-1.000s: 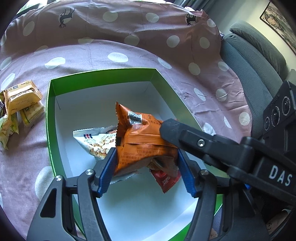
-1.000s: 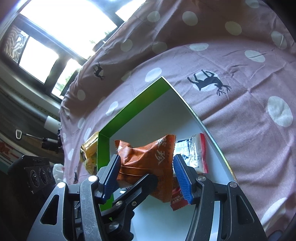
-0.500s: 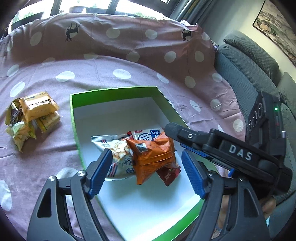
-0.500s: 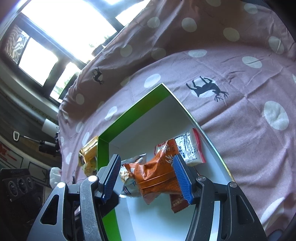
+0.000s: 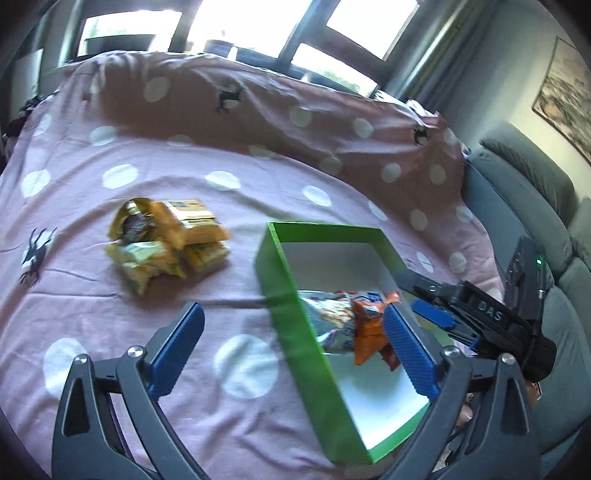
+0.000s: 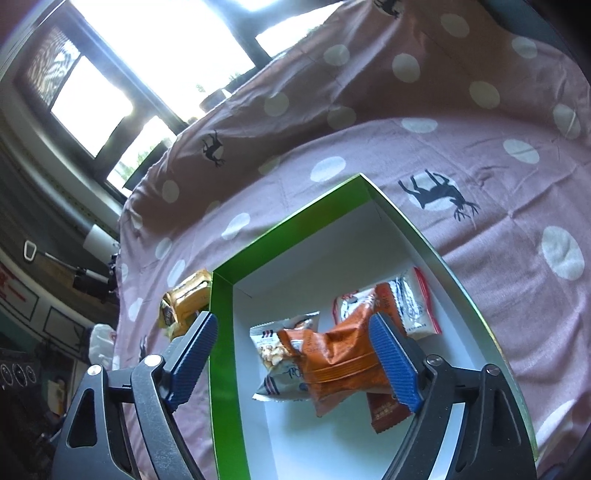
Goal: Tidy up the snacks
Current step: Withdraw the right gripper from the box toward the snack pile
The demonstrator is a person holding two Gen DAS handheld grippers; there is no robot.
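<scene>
A green box with a white inside sits on the pink dotted cloth. In it an orange packet lies on a white nut packet, beside a white-and-red packet and a dark red one. My right gripper hovers over the box, jaws opening, with the orange packet loose between them. My left gripper is over the box's left wall, jaws opening wide with nothing in them. A pile of yellow snack packs lies on the cloth to the left of the box.
The pink cloth with white dots and deer covers the whole surface and rises at the back. A grey sofa stands on the right. Bright windows are behind. The yellow packs lie just outside the box's left wall.
Both grippers held the orange packet; the left let go first and drew back leftward, then the right opened. The packet now lies in the box on the other packets.
</scene>
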